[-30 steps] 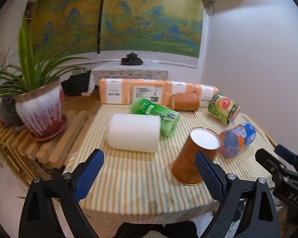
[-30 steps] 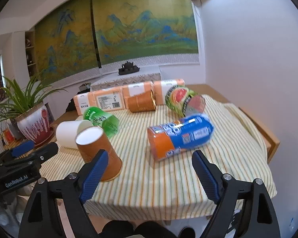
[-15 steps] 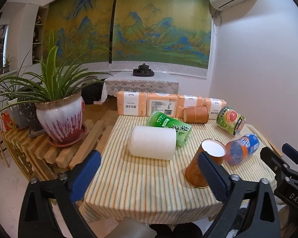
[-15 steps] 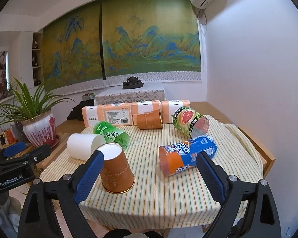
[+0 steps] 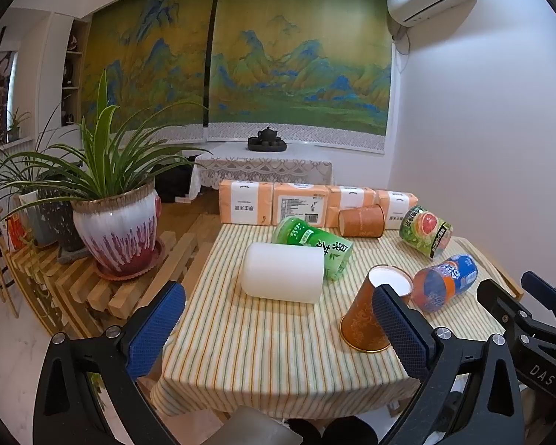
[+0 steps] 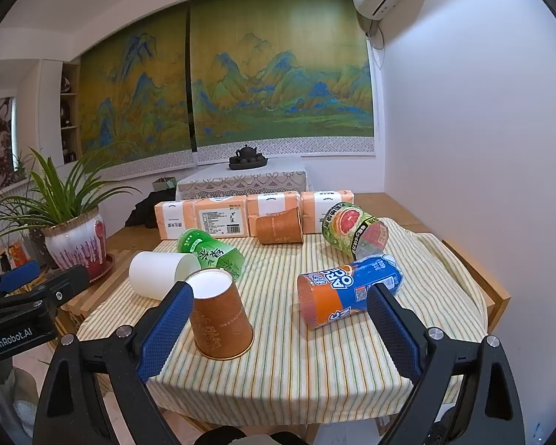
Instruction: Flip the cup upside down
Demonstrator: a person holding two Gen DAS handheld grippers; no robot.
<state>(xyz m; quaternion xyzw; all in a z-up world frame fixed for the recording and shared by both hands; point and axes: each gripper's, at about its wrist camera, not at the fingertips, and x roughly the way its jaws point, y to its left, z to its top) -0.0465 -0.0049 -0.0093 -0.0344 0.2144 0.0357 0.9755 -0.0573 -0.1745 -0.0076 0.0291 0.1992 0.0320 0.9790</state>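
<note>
The brown cup (image 6: 221,318) stands upside down, rim on the striped cloth (image 6: 296,363) near the front of the counter, its white base up. It tilts a little in both views.

The left gripper (image 5: 278,330) hangs in front of the counter's near edge, jaws wide apart and holding nothing; its right pad (image 5: 398,330) overlaps the cup (image 5: 367,315) in this view, but whether they touch cannot be told. The right gripper (image 6: 278,330) is likewise spread wide and empty, with the cup just inside its left pad (image 6: 166,328).

Behind the cup a white cup (image 6: 159,274) and a green cup (image 6: 213,254) lie on their sides, touching. To the right lies a blue-and-orange cup (image 6: 348,293), beyond it a grapefruit-print cup (image 6: 354,230). A second brown cup (image 6: 280,226) lies on its side against a row of orange packs (image 6: 218,217) at the back.
</note>
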